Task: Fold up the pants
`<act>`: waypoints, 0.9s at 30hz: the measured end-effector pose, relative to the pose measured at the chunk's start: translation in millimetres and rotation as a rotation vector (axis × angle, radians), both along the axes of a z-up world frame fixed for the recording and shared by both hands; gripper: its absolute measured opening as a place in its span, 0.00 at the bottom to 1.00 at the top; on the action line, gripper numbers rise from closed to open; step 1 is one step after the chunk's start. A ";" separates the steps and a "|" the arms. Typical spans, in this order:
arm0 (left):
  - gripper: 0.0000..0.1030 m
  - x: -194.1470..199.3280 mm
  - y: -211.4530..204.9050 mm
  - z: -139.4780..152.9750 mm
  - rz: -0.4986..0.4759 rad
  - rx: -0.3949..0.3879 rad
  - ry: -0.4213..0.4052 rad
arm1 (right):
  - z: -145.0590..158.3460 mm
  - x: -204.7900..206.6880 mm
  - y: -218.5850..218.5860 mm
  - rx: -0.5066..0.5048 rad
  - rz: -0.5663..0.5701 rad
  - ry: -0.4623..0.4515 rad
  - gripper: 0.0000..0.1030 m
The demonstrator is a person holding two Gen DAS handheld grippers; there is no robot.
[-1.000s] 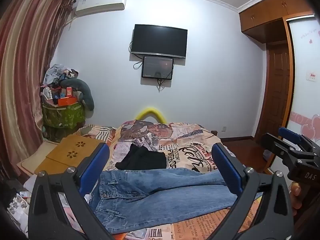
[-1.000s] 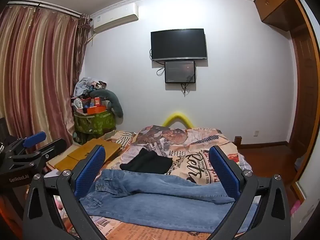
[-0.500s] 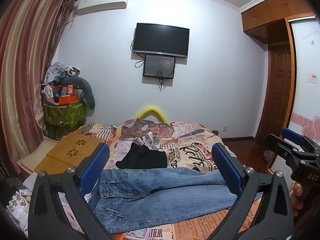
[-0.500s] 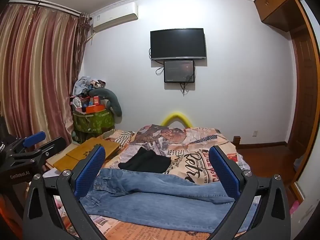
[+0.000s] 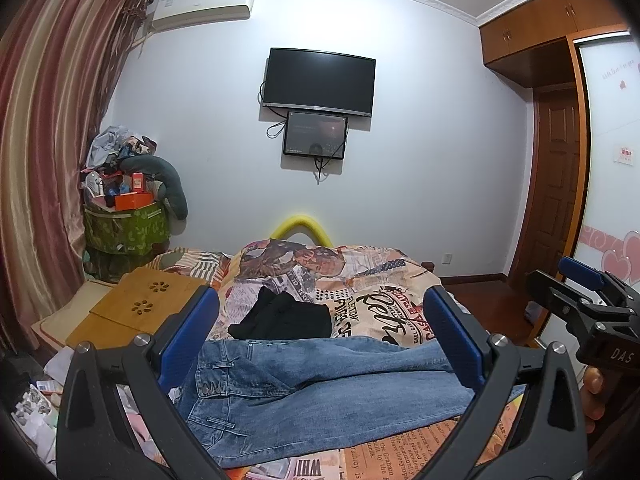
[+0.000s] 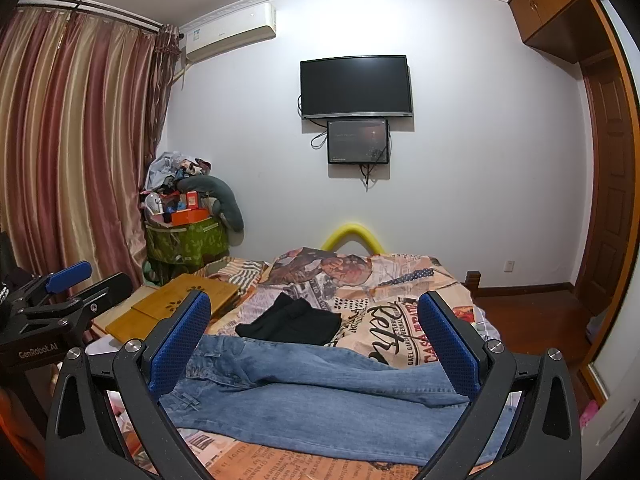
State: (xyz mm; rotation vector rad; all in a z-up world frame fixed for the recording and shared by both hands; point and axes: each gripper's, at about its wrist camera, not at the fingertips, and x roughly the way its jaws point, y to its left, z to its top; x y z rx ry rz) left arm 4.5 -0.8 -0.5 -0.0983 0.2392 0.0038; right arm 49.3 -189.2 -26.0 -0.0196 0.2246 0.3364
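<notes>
Room: bedroom is showing a white wall carrying a wall television (image 5: 320,80) with a smaller screen (image 5: 315,136) mounted just below it, striped curtains (image 6: 72,152) hanging along the left.
Surface: bed (image 5: 384,280) is wearing a newspaper-print cover; a wooden lap table (image 5: 136,308) is lying at its left edge.
Task item: blue jeans (image 5: 320,392) are lying flat across the near part of the bed, waistband toward the left, legs running off to the right, one leg crossing slightly over the other.
Other cloth: a black garment (image 5: 284,318) is lying just beyond the jeans, bunched, its near edge touching or nearly touching the denim; cannot tell which.
Left gripper (image 5: 320,340): jaws are standing wide apart, gripping nothing, hovering above the jeans at the waist end.
Right gripper (image 6: 314,336): jaws are likewise spread and empty, hovering over the jeans.
Step in hand: judging as the approach before the first fold; the jeans are not yet folded and nothing is being gripped.
Next move calls for: both grippers descending to the denim, one pinching the waistband, the other a leg, taking both layers cleanly so one leg lands squarely on the other.
Risk: the near edge of the black garment might get caught along with the denim.
</notes>
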 end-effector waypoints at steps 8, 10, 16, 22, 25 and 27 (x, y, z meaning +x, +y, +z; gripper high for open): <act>1.00 0.3 -0.6 0.0 -0.006 -0.006 -0.001 | -1.4 0.2 0.5 -0.003 0.002 0.001 1.00; 1.00 0.5 0.0 -0.2 -0.007 -0.007 -0.001 | -2.1 0.3 0.2 -0.005 0.001 0.000 1.00; 1.00 0.7 0.4 -0.3 -0.006 -0.008 -0.001 | -2.2 0.5 0.9 -0.005 0.002 0.001 1.00; 1.00 2.9 1.3 -1.4 -0.006 -0.011 0.003 | -3.7 1.3 1.5 -0.004 0.003 0.005 1.00; 1.00 3.8 1.6 -2.0 -0.006 -0.011 0.003 | -5.0 3.2 1.8 -0.004 0.004 0.007 1.00; 1.00 3.6 1.8 -2.1 -0.005 -0.011 0.003 | -5.3 3.2 1.9 -0.005 0.004 0.007 1.00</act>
